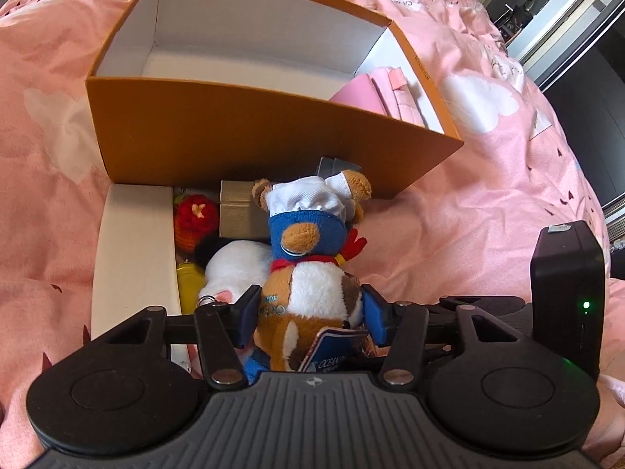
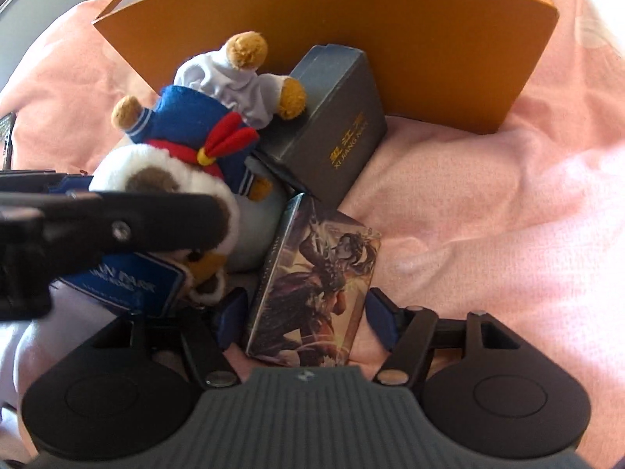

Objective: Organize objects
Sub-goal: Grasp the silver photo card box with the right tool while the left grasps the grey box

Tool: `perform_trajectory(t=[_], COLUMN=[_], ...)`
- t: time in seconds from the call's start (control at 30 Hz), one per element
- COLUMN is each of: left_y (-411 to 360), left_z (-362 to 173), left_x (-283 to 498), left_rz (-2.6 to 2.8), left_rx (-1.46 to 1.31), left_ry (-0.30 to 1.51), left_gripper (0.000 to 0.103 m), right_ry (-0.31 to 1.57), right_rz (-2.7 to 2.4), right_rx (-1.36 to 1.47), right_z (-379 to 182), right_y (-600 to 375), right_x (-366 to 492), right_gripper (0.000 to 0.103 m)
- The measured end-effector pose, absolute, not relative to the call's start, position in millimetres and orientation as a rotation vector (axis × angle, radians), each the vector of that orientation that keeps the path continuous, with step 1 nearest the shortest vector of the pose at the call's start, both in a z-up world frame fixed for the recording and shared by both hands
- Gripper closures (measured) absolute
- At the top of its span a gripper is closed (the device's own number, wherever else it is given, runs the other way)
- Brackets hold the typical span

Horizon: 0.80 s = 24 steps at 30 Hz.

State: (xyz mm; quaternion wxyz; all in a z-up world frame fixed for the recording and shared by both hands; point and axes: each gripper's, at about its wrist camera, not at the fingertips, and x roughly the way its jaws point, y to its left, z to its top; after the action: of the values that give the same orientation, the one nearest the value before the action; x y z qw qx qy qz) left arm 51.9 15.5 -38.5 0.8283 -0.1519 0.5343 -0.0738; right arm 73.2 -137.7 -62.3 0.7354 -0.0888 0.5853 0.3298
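A plush toy in a blue sailor top, red scarf and white hat stands between the fingers of my left gripper, and both pads press its brown-and-white body. The right wrist view shows the same toy with a left finger across it. A card box printed with a warrior picture rests on the pink bedding between the fingers of my right gripper. Narrow gaps show at both pads, so that gripper is open around it. Behind stands the big orange box, open at the top.
A dark grey box with gold lettering leans on the orange box's wall. A long white box, a red knitted item, a white plush and a yellow item crowd the left. Pink items lie inside the orange box.
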Motion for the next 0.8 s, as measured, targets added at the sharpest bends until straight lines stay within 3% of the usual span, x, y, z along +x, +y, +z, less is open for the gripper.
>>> perform_trajectory(t=[0.1, 0.17, 0.37, 0.67, 0.8], left_y=[22.2, 30.2, 49.5, 55.1, 52.5], left_z=[-27.8, -18.2, -15.4, -29.7, -24.9], left_x=[47.4, 46.6, 48.6, 52.4, 50.0], left_rz=[-0.132, -0.105, 0.001, 0.06, 0.067], left_rx=[-0.301, -0.286, -0.237, -0.144, -0.114], left_ry=[1.104, 1.08, 1.096, 1.155, 1.125], left_gripper=[0.044, 0.044, 0.044, 0.041, 0.038], right_ry=[1.267, 1.258, 1.219, 1.279, 1.303], right_rz=[0.713, 0.716, 0.662, 0.645, 0.671], right_rx=[-0.186, -0.181, -0.144, -0.15, -0.135], right_z=[-53.1, -45.0, -25.5, -32.7, -34.9], right_y=[-143.9, -149.4, -170.4, -180.6, -176.8], right_x=[71.9, 71.3, 80.7, 116.9, 123.2], right_gripper=[0.039, 0.061, 0.078, 0.071, 0.075])
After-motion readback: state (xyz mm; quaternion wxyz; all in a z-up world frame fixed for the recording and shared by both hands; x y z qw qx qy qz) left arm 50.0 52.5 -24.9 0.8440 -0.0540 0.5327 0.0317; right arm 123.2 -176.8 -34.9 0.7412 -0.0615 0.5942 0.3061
